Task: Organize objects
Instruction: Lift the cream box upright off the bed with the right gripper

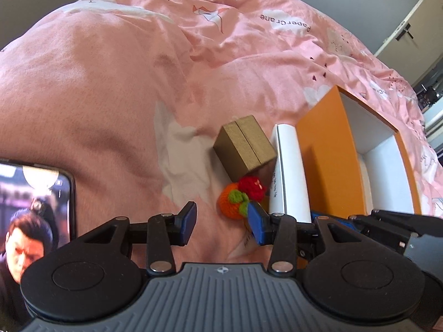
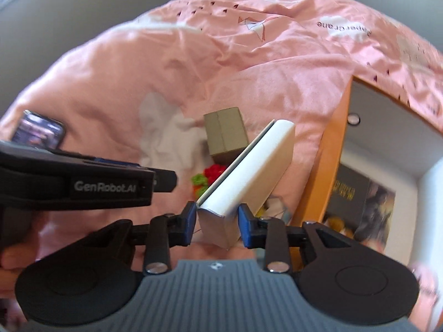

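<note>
- The right gripper [image 2: 217, 222] has its blue-padded fingers [image 2: 190, 221] clenched on the near end of a long white box [image 2: 249, 171], a smooth, matte slab with rounded edges and a thin dark seam along one long side.
- The white box's long axis runs from between the fingers up and away to the right, its far end tilted toward the orange box [image 2: 318, 171].
- The left gripper [image 1: 223, 221] stands released, its black linkage arms and blue pads apart with nothing between them; "GenRobot.AI" is printed in white on its body in the right wrist view.
- Just beyond the left gripper's right finger lie a crocheted orange fruit [image 1: 231, 203] with green yarn leaves and a crocheted red piece [image 1: 252, 186], touching each other.
- Farther ahead of the fingers sits a gold cardboard box [image 1: 245, 146], a cube with a lid seam across it, just beside the white box.
- The orange box is open, stiff card with white inner walls.
- Everything rests on a wrinkled pink duvet [image 1: 110, 83] printed "PaperCrane", seen upside down.
- A smartphone [image 1: 33, 193] with a lit screen lies left of the left fingers.
</note>
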Demonstrator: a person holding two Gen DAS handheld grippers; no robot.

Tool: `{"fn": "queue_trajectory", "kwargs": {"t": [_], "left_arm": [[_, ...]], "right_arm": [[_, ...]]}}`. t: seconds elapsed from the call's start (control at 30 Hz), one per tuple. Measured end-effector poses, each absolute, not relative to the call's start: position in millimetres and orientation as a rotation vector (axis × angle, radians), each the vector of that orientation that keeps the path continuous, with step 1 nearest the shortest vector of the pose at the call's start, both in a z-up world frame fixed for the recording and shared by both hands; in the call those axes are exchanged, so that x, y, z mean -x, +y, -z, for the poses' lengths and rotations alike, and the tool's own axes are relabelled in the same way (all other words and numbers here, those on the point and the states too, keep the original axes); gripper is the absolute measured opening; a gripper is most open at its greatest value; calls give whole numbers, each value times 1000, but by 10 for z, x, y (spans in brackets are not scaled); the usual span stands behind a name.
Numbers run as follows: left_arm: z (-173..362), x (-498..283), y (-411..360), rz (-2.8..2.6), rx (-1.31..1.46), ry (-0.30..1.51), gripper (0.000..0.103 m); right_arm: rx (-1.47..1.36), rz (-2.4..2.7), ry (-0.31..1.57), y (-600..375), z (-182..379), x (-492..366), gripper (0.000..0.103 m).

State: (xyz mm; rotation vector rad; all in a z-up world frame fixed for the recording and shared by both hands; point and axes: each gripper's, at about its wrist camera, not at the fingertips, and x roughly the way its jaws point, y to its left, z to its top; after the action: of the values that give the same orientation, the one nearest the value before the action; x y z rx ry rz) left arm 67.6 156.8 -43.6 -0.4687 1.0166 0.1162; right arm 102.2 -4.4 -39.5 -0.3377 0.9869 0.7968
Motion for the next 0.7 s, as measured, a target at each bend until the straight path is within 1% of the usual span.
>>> {"fn": "queue_trajectory", "kwargs": {"t": [0.1, 0.23, 0.27, 0.3, 0.43, 0.6, 0.7], "left_arm": [[432, -603, 1525, -83, 485, 1042, 50], [434, -523, 1377, -42, 460, 1059, 50], [440, -508, 1335, -36, 448, 1064, 46], [447, -491, 1293, -27, 439, 1070, 45], [491, -430, 1168, 16, 433, 1098, 44], [601, -386, 1022, 65, 417, 1150, 40], [671, -381, 976, 71, 407, 1176, 37]], "right_arm": [[197, -836, 1050, -232, 379, -869, 34], [129, -872, 1087, -416, 419, -601, 34], [127, -870, 1097, -444, 433, -550, 34], [116, -870, 1115, -475, 453, -514, 34], [18, -847, 1209, -684, 577, -441, 33], [-120, -756, 1322, -972, 767, -485, 30], [-90, -658, 1351, -1032, 843, -479, 29]]}}
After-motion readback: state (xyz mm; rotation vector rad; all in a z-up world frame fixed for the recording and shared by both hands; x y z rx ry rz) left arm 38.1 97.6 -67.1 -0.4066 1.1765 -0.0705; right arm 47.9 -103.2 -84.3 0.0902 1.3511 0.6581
